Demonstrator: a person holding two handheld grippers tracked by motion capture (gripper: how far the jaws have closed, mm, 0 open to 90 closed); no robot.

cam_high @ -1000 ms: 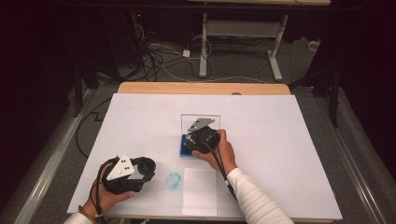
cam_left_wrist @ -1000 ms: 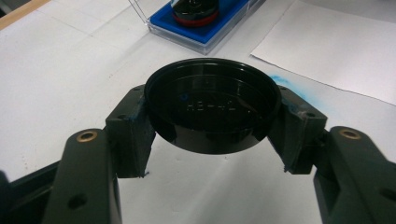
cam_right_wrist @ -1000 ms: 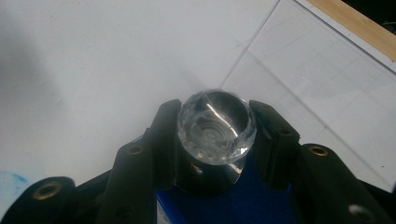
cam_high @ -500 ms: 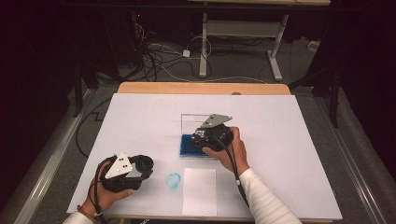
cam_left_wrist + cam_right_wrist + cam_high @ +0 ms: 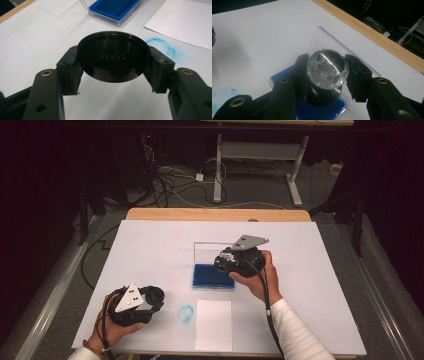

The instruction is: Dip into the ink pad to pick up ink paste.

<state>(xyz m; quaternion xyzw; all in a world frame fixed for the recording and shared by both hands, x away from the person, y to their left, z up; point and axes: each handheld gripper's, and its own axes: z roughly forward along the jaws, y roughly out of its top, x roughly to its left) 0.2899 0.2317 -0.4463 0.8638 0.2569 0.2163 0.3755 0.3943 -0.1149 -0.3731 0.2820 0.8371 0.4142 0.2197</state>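
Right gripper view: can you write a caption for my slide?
Right gripper holds a clear-knobbed stamp above the blue ink pad.

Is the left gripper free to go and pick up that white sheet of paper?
Probably not: the left gripper is shut on a black round lid, so its jaws are full, though the white paper lies close by, uncovered.

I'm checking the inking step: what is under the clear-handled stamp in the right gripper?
Under the stamp, which the right gripper holds by its faceted knob, lies the open ink pad with its blue pad. The stamp's dark base covers the part directly beneath; contact cannot be seen.
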